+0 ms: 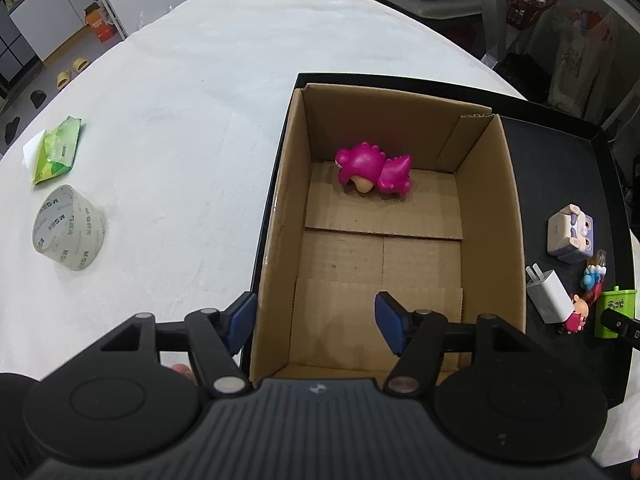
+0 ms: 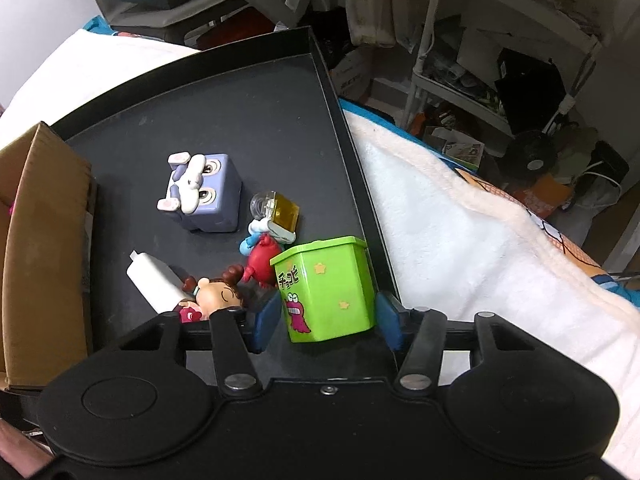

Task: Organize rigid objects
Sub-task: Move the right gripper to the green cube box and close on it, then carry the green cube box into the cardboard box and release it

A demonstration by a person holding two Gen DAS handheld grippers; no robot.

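While lying boxed, one pink toy point(image 1: 374, 168); one green box point(image 2: 326, 286).

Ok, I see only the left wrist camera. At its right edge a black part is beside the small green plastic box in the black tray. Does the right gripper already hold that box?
Observer: Not yet. The right gripper is open; the green plastic box stands upright between its blue pads, which do not seem to press it.
Operator: Is anything close to the box on the side I cannot see?
Observer: Yes, a small red toy figure lies at its left face, touching or nearly so.
Operator: And the tray wall?
Observer: The box's far right corner is close to the right wall of the black tray.
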